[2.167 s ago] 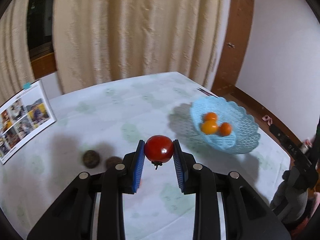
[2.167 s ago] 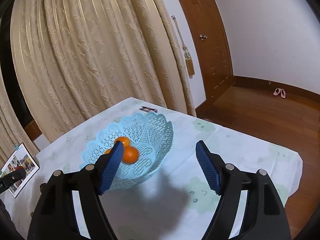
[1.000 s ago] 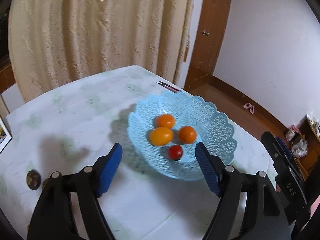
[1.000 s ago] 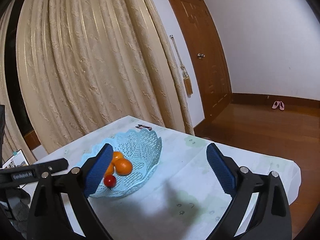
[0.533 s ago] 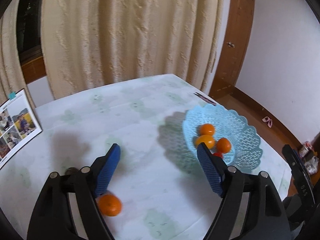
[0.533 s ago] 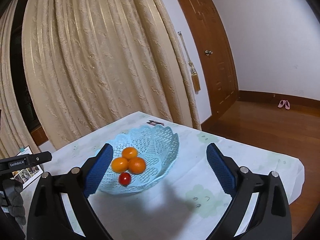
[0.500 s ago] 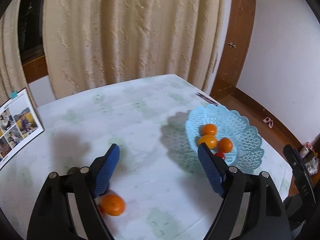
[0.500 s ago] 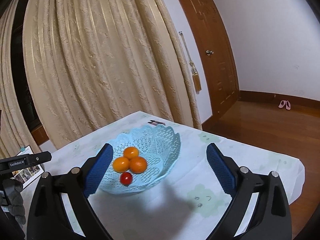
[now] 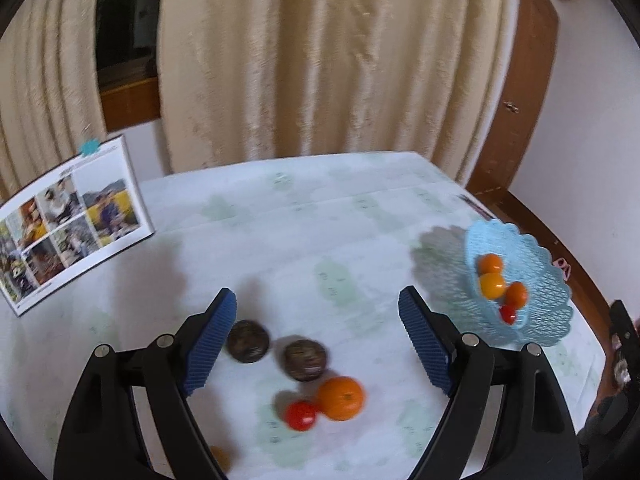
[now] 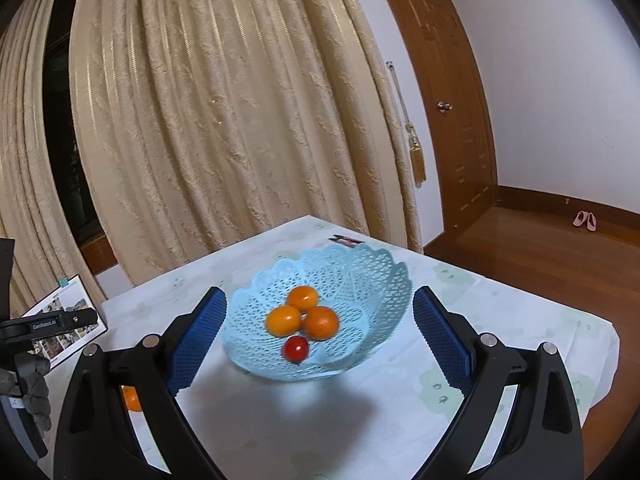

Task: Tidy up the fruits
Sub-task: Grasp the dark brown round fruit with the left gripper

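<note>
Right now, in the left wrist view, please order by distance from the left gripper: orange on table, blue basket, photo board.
From the left gripper:
1. Orange, on the table between the fingers.
2. Blue basket, far right.
3. Photo board, far left, roughly as far as the basket; too close to call.

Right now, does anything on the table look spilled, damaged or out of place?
Nothing is spilled or visibly damaged. The blue basket sits upright holding three oranges and a small tomato. Loose on the tablecloth remain an orange, a tomato and two dark round fruits, simply not yet sorted.

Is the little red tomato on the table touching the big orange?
Cannot tell. In the left wrist view the tomato sits right against the orange, but motion blur hides any gap.
</note>
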A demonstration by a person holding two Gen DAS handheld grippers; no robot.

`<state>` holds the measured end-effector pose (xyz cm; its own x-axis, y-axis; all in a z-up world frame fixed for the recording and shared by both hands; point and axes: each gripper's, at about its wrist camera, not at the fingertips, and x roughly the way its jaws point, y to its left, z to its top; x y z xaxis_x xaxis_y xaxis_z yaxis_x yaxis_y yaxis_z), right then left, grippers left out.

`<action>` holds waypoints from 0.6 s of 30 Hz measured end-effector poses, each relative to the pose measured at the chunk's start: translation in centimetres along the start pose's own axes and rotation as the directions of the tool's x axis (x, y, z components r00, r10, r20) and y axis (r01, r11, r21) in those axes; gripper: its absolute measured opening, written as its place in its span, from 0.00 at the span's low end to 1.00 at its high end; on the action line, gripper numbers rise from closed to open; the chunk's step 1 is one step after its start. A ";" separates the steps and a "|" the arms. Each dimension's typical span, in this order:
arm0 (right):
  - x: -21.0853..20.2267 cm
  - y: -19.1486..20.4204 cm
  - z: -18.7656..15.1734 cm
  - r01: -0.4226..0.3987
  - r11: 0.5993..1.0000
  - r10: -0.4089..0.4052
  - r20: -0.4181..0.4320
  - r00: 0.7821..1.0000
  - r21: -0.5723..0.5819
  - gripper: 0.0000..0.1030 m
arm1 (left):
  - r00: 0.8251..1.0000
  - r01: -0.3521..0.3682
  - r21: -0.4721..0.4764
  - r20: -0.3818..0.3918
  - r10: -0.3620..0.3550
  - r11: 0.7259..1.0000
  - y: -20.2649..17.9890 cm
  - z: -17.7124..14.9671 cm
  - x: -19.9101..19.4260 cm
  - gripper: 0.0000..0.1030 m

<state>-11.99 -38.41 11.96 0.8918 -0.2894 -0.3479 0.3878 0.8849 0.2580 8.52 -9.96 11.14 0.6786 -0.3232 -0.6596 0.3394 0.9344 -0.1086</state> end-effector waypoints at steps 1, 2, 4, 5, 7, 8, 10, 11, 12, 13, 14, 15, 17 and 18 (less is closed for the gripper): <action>0.0 0.3 0.0 -0.005 1.000 0.005 -0.004 1.000 -0.006 0.93 | 1.000 -0.006 -0.008 -0.005 0.006 1.000 0.6 0.0 0.2 0.80; 0.0 0.6 -0.1 -0.010 1.000 0.010 -0.009 1.000 -0.012 0.93 | 1.000 -0.012 -0.014 -0.010 0.012 1.000 1.2 -0.1 0.4 0.80; 0.1 1.5 -0.2 -0.026 0.999 0.026 -0.020 0.999 -0.023 0.93 | 0.999 -0.028 -0.036 -0.026 0.027 0.999 2.6 -0.4 0.9 0.80; 0.1 1.9 -0.3 -0.033 0.999 0.033 -0.025 0.999 -0.028 0.93 | 0.999 -0.035 -0.047 -0.039 0.033 0.998 3.1 -0.6 1.5 0.80; 0.2 2.6 -0.4 -0.043 0.998 0.042 -0.033 0.999 -0.039 0.93 | 0.997 -0.039 -0.061 -0.061 0.036 0.997 3.8 -0.9 2.2 0.80; 0.2 2.9 -0.5 -0.048 0.998 0.046 -0.037 0.998 -0.045 0.93 | 0.997 -0.043 -0.067 -0.070 0.038 0.997 4.1 -1.1 2.6 0.80; 0.3 3.7 -0.7 -0.061 0.996 0.058 -0.050 0.997 -0.063 0.93 | 0.994 -0.051 -0.080 -0.099 0.043 0.996 4.7 -1.7 3.5 0.80; 0.3 3.9 -0.8 -0.065 0.996 0.061 -0.054 0.997 -0.068 0.93 | 0.994 -0.051 -0.083 -0.105 0.042 0.995 4.8 -1.8 3.8 0.80; 0.4 4.3 -1.0 -0.071 0.995 0.067 -0.061 0.996 -0.077 0.93 | 0.992 -0.053 -0.087 -0.118 0.042 0.995 5.0 -2.0 4.3 0.80; 0.4 4.6 -1.1 -0.077 0.994 0.071 -0.067 0.995 -0.083 0.93 | 0.991 -0.054 -0.088 -0.125 0.043 0.995 5.2 -2.1 4.6 0.80; 0.5 5.0 -1.3 -0.085 0.992 0.078 -0.076 0.994 -0.090 0.93 | 0.991 -0.055 -0.090 -0.130 0.043 0.994 5.3 -2.2 4.8 0.79; 0.5 5.1 -1.4 -0.092 0.991 0.084 -0.081 0.993 -0.093 0.93 | 0.989 -0.055 -0.092 -0.138 0.042 0.994 5.5 -2.3 5.1 0.79; 0.6 5.6 -1.7 -0.108 0.989 0.098 -0.098 0.990 -0.101 0.93 | 0.987 -0.054 -0.097 -0.153 0.038 0.994 5.7 -2.5 5.7 0.74; 0.8 5.9 -1.8 -0.113 0.988 0.103 -0.104 0.989 -0.104 0.93 | 0.986 -0.054 -0.101 -0.166 0.037 0.993 5.9 -2.6 6.1 0.73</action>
<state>-9.47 -32.75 11.56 0.8976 -0.1574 -0.4117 0.2578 0.9451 0.2009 12.98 -6.07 4.51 0.5735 -0.2591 -0.7772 0.2343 0.9609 -0.1475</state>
